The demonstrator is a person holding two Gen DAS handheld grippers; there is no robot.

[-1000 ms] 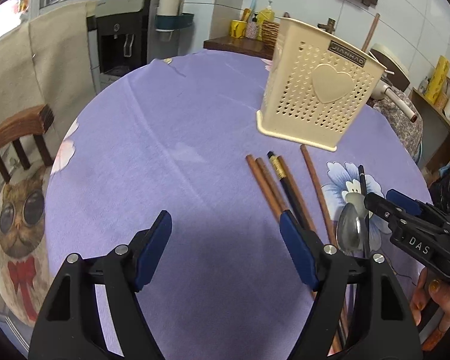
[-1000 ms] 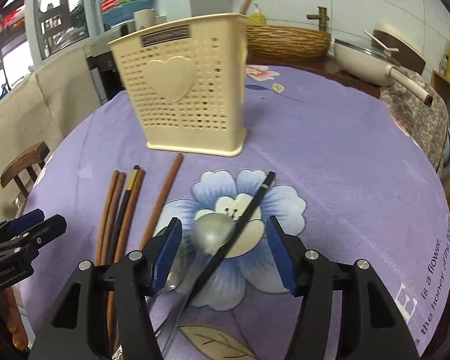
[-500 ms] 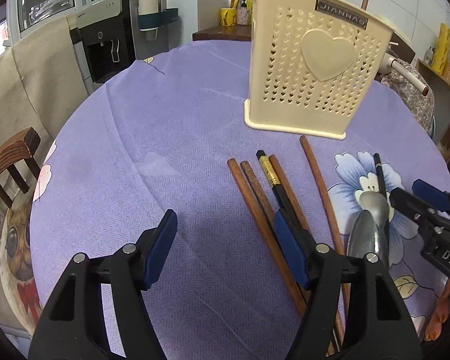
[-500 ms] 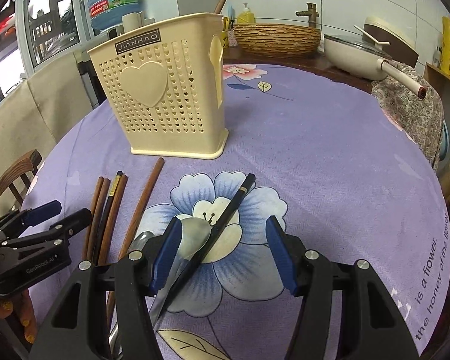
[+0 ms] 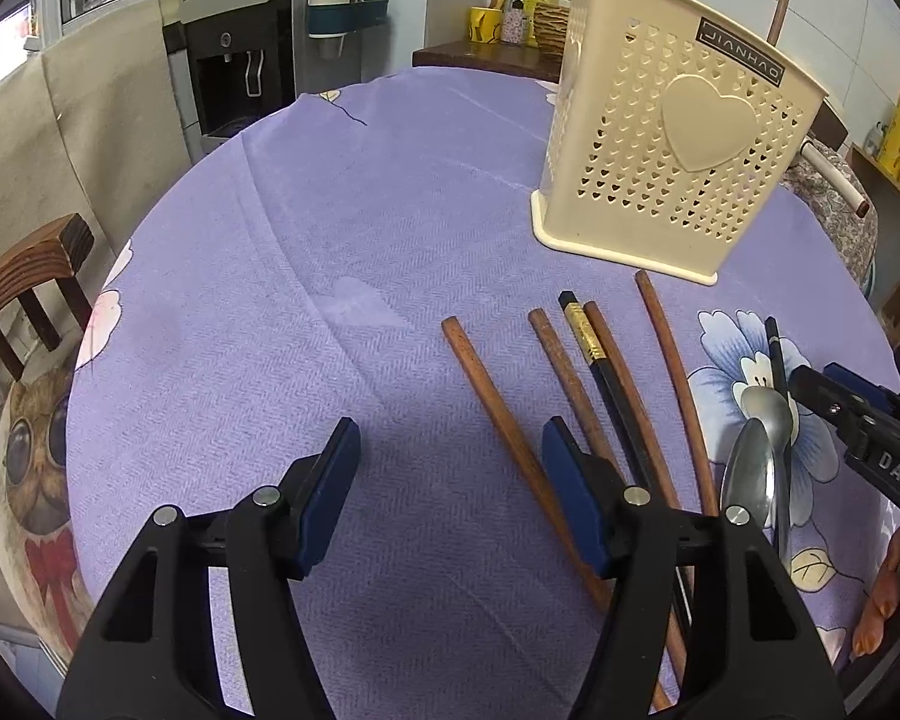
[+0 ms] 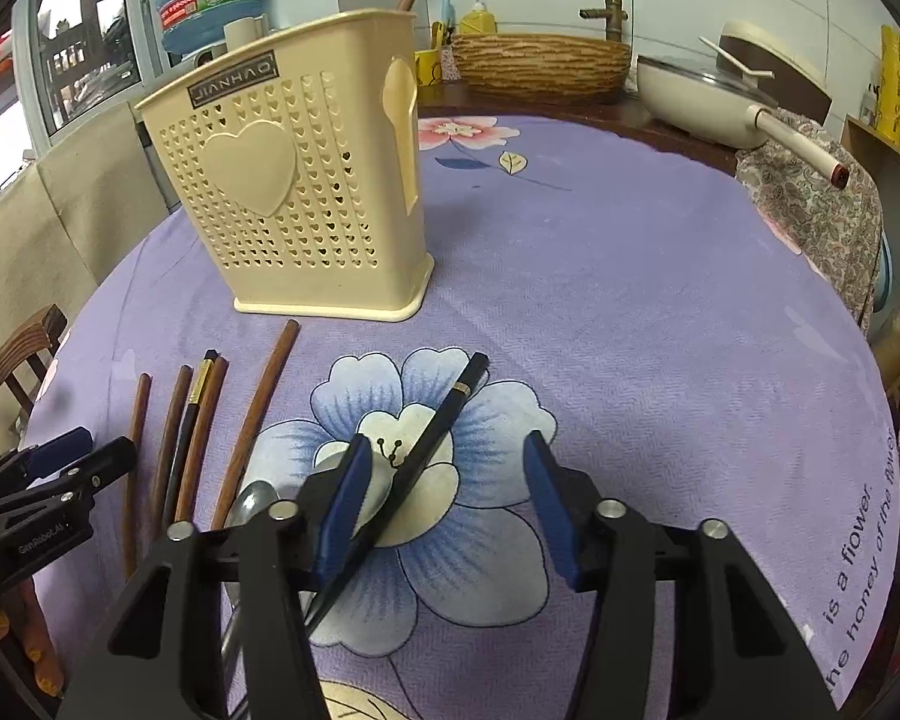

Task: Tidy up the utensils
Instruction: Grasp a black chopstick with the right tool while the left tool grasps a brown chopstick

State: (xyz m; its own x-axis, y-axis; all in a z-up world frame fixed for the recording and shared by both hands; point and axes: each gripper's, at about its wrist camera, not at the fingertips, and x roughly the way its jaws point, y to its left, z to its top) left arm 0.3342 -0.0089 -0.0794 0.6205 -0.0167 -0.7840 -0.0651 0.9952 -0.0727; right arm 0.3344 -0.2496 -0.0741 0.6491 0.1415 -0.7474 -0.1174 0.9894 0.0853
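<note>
A cream perforated utensil holder [image 5: 666, 138] stands upright on the purple tablecloth, with one brown stick rising from it; it also shows in the right wrist view [image 6: 294, 192]. Several brown chopsticks [image 5: 498, 420] and a black chopstick with a gold band [image 5: 594, 354] lie side by side in front of it. Two metal spoons [image 5: 756, 450] and another black chopstick [image 6: 438, 438] lie to their right. My left gripper [image 5: 450, 486] is open and empty, low over the cloth beside the leftmost chopstick. My right gripper [image 6: 444, 504] is open over the black chopstick and the spoons [image 6: 252, 498].
The round table [image 6: 660, 312] drops off on all sides. A wooden chair [image 5: 24, 288] and a cat cushion stand at the left. A water dispenser [image 5: 234, 60], a pan [image 6: 714, 96] and a woven basket [image 6: 540, 66] sit behind the table.
Both grippers have moved nearer the table and the utensils. The leftmost brown chopstick now lies apart from the others. Both grippers stay open.
</note>
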